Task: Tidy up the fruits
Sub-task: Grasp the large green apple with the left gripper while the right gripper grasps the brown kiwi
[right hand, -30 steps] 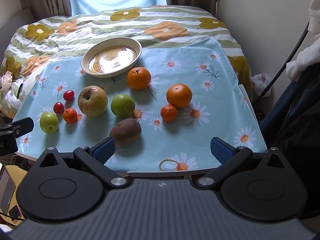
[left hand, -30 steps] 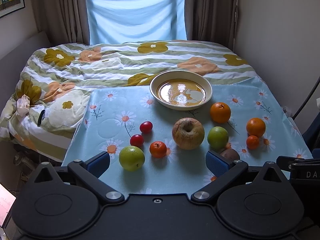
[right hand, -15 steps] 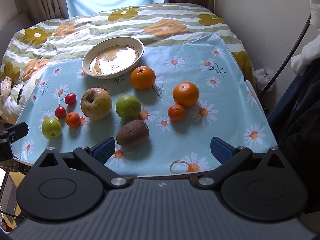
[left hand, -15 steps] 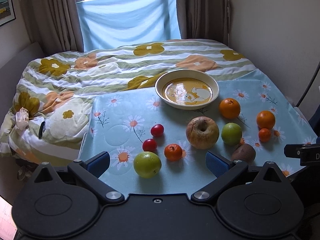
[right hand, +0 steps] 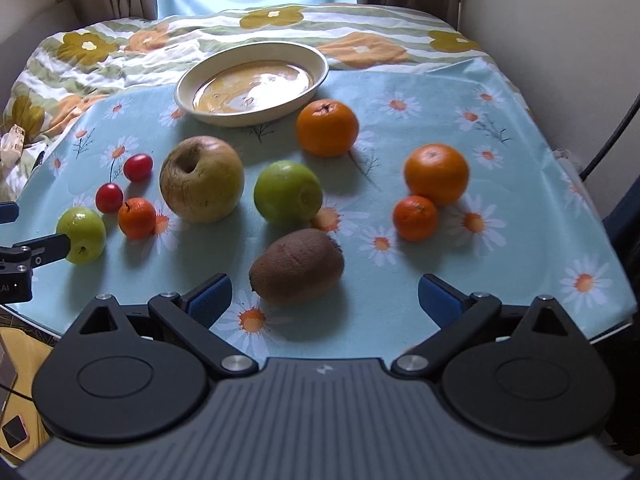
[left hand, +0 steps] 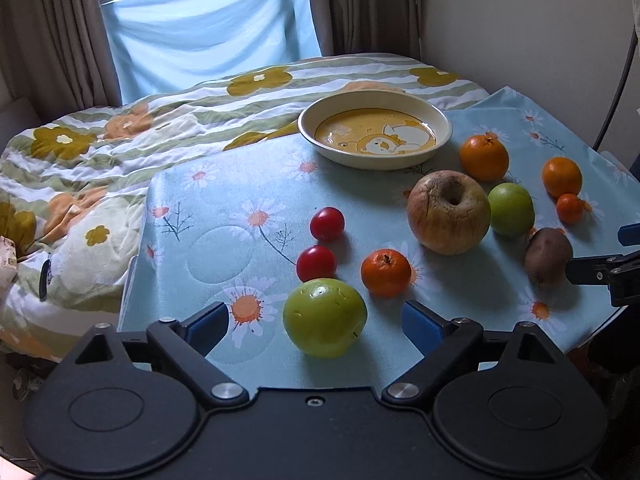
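Fruits lie on a daisy-print cloth. My left gripper (left hand: 316, 322) is open, its blue pads on either side of a small green apple (left hand: 325, 322), not touching it. My right gripper (right hand: 325, 298) is open just in front of a brown kiwi (right hand: 297, 266). A cream bowl (left hand: 376, 130) with a yellow inside stands empty at the back; it also shows in the right wrist view (right hand: 252, 82). A big yellowish apple (right hand: 202, 178), a second green apple (right hand: 288, 193), two oranges (right hand: 327, 127) (right hand: 436, 174), two mandarins (right hand: 415, 217) (right hand: 137, 218) and two red cherry fruits (right hand: 138, 167) (right hand: 109, 197) lie between.
The cloth (right hand: 460, 120) lies on a board over a bed with a flowered duvet (left hand: 120, 140). A wall (left hand: 520, 20) is close on the right and curtains (left hand: 48, 32) hang behind. The board's front edge (right hand: 612, 322) is just under both grippers.
Both grippers have moved forward and lower toward the cloth. The small green apple now sits between my left fingers and the kiwi is close to my right fingers. No fruit has moved.
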Demonstrator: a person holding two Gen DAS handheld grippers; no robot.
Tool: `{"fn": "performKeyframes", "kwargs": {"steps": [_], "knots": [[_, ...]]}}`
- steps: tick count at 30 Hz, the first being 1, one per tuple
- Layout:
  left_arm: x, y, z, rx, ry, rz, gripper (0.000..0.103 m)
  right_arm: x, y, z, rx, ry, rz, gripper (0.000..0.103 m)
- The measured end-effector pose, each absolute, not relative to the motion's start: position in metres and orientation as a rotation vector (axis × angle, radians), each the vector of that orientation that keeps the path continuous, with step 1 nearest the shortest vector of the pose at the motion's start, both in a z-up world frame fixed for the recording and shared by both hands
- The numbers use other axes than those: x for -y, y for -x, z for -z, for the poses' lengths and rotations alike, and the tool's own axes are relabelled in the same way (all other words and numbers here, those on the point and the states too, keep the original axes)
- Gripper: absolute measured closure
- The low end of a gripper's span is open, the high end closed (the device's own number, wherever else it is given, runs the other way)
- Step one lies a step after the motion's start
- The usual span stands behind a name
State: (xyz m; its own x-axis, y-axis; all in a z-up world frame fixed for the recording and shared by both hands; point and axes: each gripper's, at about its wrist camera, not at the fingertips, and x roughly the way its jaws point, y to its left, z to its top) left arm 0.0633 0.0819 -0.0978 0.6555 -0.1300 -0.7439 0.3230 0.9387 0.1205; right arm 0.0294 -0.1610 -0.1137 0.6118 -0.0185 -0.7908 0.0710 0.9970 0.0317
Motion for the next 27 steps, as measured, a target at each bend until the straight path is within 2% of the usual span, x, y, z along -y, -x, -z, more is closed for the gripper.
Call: {"fn": "performKeyframes", "kwargs": {"steps": [5,8,14,17,20,27], "knots": [[-0.083,-0.071,0.118,-0.813,-0.292,0.298,0.012,0.152,-0.037,0.132,-0.904,-0.057,0.036,0.000],[-0.084,-0.078,0.128,-0.842,-0.272,0.303,0.021,0.150,-0.042,0.139,-0.906,-0.058,0.035,0.000],[-0.082,-0.084,0.133,-0.859,-0.256,0.316,0.024,0.148,-0.052,0.149,-0.917,-0.072,0.023,0.000],[-0.081,-0.086,0.137,-0.864,-0.260,0.319,0.029,0.148,-0.056,0.151,-0.922,-0.072,0.027,0.000],[-0.080,-0.086,0.139,-0.862,-0.255,0.323,0.041,0.147,-0.058,0.153,-0.926,-0.073,0.025,0.000],[-0.083,-0.083,0.140,-0.843,-0.246,0.321,0.041,0.146,-0.065,0.157,-0.941,-0.062,0.014,0.002]]}}
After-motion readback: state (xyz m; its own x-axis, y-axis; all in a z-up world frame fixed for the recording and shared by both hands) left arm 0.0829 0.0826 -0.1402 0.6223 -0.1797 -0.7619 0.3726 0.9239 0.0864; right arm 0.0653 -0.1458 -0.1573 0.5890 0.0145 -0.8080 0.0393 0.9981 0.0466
